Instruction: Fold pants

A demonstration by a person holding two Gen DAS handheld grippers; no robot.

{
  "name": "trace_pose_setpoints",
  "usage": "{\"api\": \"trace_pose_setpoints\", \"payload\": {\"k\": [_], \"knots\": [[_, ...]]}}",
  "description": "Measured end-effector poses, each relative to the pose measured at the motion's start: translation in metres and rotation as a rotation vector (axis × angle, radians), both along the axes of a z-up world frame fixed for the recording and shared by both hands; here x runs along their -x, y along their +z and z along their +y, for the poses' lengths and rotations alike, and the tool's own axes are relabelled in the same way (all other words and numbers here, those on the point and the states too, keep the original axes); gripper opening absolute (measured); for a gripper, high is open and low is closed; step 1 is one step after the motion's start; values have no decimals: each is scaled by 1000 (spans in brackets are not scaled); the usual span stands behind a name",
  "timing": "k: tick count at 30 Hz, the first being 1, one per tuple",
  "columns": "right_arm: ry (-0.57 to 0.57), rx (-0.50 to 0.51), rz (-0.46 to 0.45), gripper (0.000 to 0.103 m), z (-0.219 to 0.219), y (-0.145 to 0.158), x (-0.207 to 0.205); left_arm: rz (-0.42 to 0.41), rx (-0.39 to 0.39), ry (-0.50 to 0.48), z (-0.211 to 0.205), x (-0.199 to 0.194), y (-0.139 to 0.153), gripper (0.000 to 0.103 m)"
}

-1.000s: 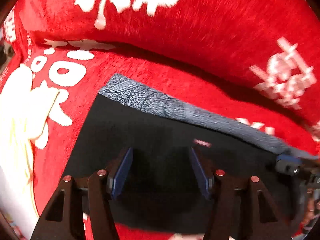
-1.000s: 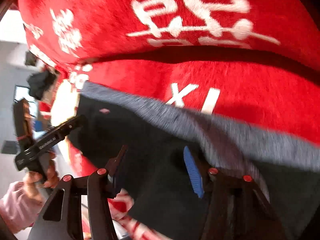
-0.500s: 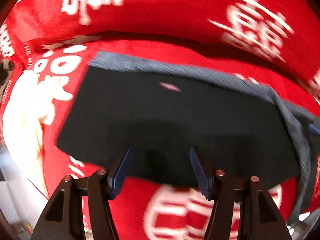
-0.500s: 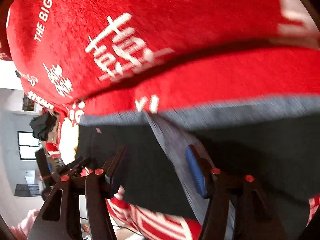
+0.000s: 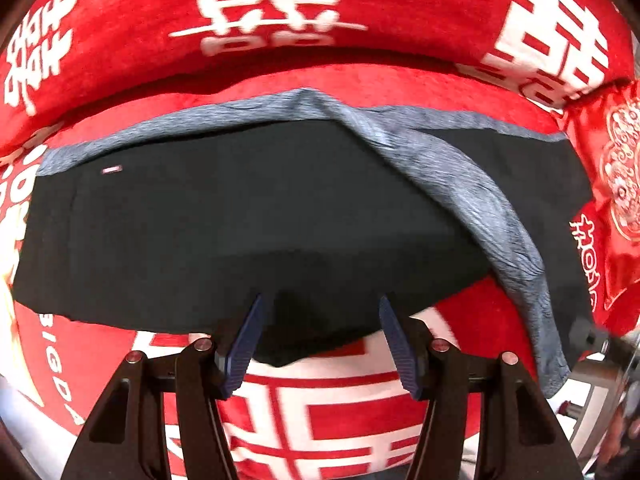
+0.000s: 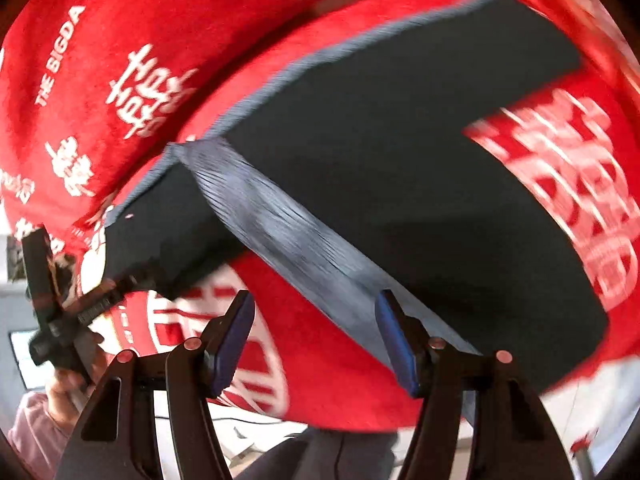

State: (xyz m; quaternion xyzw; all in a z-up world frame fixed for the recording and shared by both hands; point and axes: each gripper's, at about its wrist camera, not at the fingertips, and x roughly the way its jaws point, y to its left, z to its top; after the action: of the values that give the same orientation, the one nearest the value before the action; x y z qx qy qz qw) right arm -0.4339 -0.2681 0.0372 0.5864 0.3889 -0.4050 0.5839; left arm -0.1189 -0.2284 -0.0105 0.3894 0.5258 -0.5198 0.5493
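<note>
Left wrist view: black pants [image 5: 248, 216] just beyond open, empty left claw [image 5: 320, 344].

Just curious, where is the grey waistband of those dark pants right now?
In the left wrist view the grey waistband runs along the pants' far edge, then folds diagonally down the right side, over the red blanket.

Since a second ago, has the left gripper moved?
Yes. The left gripper has pulled back off the black pants toward their near edge, over the red blanket.
</note>
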Motion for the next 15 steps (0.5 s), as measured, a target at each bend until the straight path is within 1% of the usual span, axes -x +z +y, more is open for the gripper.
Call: {"api": "trace_pose_setpoints", "payload": {"k": [3,5,7,9,13,15], "knots": [[-71,-6,32,66,31,-4,32,38,31,-9,3,18,7,61],[-132,1,57,66,53,-7,56,43,45,-33,8,29,11,61],[-202,0,64,67,72,-11,78,61,39,-56,15,41,12,61],[-247,-13,70,66,87,-17,97,102,35,-80,19,51,12,61],[-282,-15,87,66,100,-28,119,143,18,-149,24,84,6,61],[-286,-20,77,66,102,-34,128,185,-2,-169,25,100,-1,61]]}}
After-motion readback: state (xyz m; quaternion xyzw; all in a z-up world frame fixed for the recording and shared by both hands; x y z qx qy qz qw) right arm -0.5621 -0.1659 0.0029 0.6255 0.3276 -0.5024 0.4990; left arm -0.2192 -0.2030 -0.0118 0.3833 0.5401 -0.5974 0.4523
